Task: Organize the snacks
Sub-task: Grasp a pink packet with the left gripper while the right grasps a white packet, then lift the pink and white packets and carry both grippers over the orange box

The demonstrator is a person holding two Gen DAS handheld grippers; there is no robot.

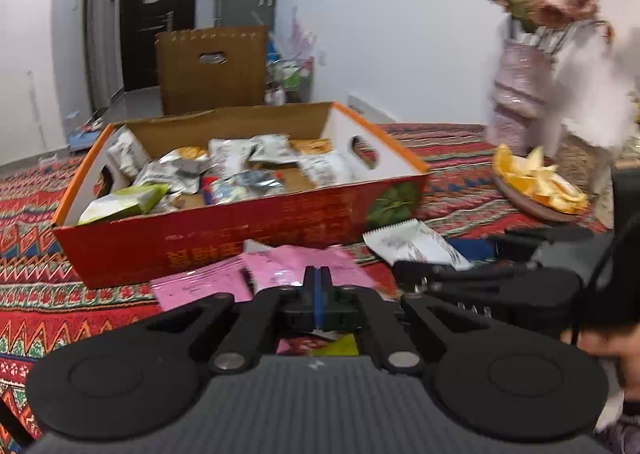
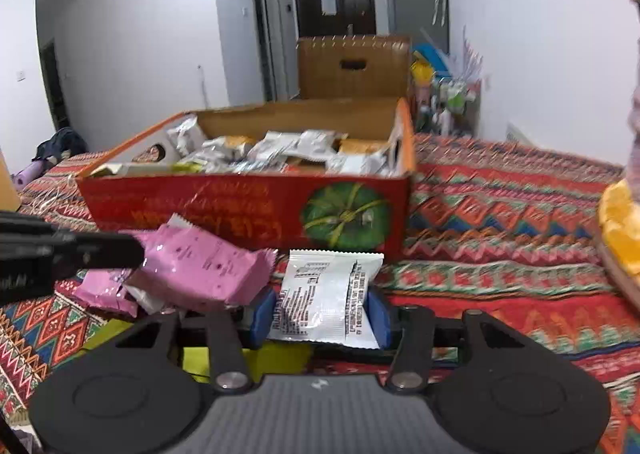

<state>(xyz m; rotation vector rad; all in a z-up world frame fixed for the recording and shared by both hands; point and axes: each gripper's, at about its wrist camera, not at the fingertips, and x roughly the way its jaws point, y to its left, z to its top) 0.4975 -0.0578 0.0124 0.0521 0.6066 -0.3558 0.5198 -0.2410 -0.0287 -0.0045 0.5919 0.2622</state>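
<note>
Pink snack packet [image 2: 200, 270] pinched in the clenched left claw [image 1: 317, 278]; beside it, right claw [image 2: 320, 318] grasps a white snack packet [image 2: 326, 302] on the patterned surface [image 2: 500, 294]. Beyond: red cardboard box [image 2: 240, 210] full of snacks.

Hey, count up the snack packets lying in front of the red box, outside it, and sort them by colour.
pink packets: 2
white packet: 1
Total: 3
A yellow thing lies partly hidden nearer the camera. I cannot tell what it is, so it is not counted.
</note>
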